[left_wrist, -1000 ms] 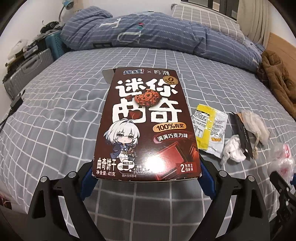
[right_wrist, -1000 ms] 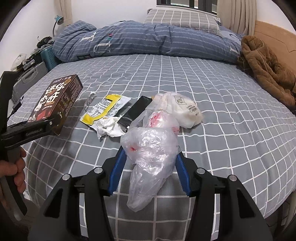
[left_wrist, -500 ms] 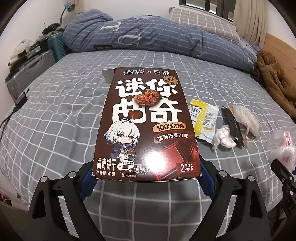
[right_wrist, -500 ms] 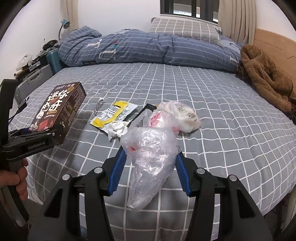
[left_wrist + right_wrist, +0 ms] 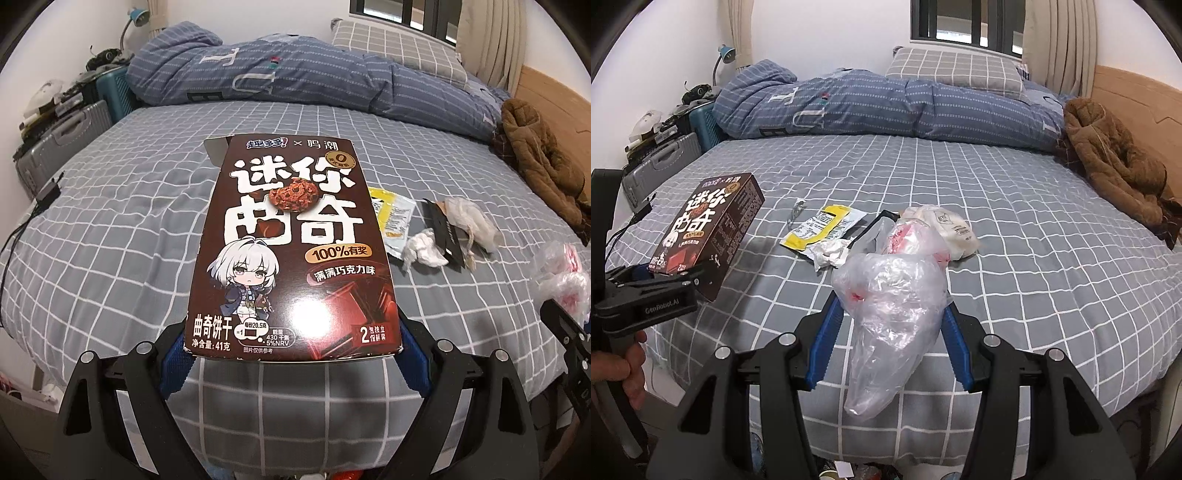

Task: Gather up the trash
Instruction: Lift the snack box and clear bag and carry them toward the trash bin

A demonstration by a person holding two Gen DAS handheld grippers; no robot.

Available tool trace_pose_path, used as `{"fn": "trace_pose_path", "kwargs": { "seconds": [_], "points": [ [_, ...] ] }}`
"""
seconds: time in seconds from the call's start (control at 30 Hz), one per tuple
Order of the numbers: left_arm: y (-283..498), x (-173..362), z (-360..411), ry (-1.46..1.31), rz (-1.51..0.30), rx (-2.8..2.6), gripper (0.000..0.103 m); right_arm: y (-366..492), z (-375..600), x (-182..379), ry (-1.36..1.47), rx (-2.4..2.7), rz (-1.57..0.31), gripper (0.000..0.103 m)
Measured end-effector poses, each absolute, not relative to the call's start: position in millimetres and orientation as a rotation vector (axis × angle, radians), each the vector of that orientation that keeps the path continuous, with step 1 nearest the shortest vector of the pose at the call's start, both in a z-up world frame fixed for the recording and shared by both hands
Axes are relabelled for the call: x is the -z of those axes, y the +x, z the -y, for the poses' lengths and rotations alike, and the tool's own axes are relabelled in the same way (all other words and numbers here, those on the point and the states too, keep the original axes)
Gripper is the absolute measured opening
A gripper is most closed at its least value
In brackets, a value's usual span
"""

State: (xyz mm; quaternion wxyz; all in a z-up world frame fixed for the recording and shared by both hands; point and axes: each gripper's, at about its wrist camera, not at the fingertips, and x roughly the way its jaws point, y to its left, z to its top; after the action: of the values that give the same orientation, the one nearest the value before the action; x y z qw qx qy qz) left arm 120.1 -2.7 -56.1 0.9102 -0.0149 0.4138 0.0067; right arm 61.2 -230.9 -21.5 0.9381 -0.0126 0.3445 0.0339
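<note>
Bedroom scene with a bed in a grey checked sheet filling both views. At far left, a silver suitcase stands beside the bed, and a hand grips the handle of the left gripper. Its jaws are set wide and clamp the near end of a brown cookie box, held off the sheet (the printed face is up, showing a cartoon figure and a cookie). To the right of the box, loose trash lies on the sheet: a yellow and white wrapper, a crumpled white tissue touching it, a black packet just beside that, and a pale bag with printed text. Nearer the camera, the right gripper holds a crumpled clear plastic bag with its jaws pressed against both sides. A blue quilt lies along the far edge of the bed, and a brown coat sits at far right.
</note>
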Motion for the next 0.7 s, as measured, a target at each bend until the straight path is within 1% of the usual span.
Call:
{"fn": "trace_pose_path", "kwargs": {
  "seconds": [0.7],
  "points": [
    [50.5, 41.7, 8.2, -0.038, -0.829, 0.035, 0.088, 20.7, 234.7, 9.5, -0.002, -0.06, -0.686, 0.05]
  ]
}}
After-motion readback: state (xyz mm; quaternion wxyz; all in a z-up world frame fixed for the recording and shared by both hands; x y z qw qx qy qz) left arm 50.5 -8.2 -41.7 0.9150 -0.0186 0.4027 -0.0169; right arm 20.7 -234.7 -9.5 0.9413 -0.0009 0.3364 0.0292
